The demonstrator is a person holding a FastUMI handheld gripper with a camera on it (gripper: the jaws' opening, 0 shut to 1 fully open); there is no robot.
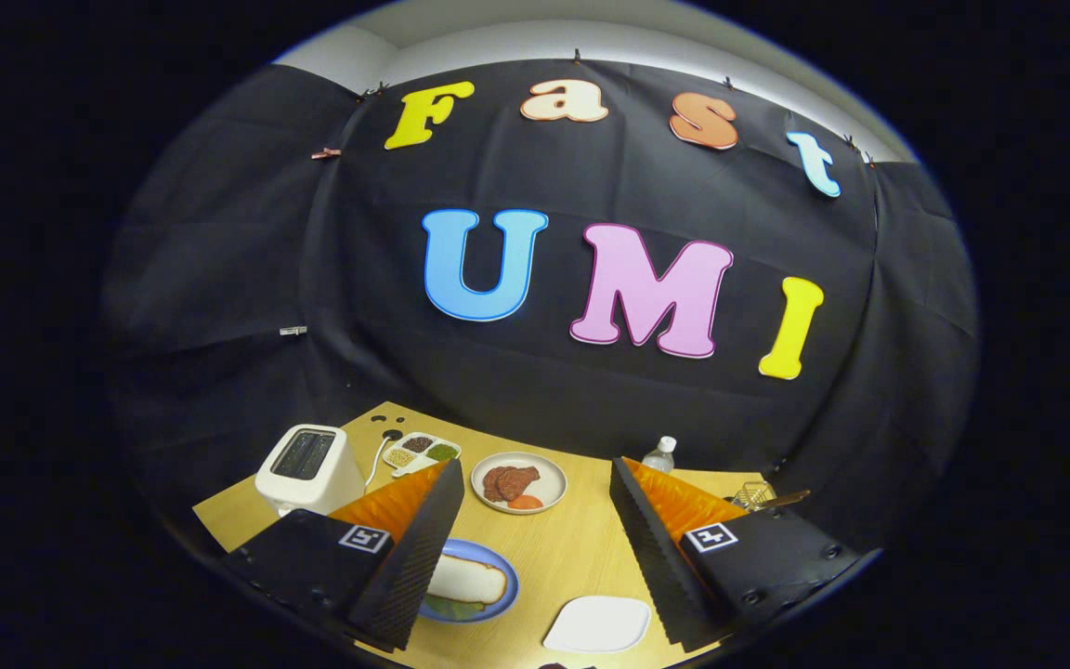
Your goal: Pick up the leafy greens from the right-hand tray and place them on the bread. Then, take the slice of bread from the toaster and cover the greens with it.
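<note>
- The gripper (535,548) has its fingers spread wide, holding nothing, above the wooden table (581,548).
- Bare tabletop lies between the fingers.
- The blue plate (498,564) sits against the left finger's inner edge; on it a bread slice (465,581) covers leafy greens (451,609) that peek out at its near edge.
- The white toaster (309,469) stands beyond the left finger, near the table's left edge.
- A plate of meat (518,481) lies ahead, between the fingers.
- A white tray (600,624) is beside the right finger.

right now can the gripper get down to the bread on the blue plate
Probably yes: the gripper is open above the table, and the bread on the blue plate lies beside its left finger with nothing over it.
</note>
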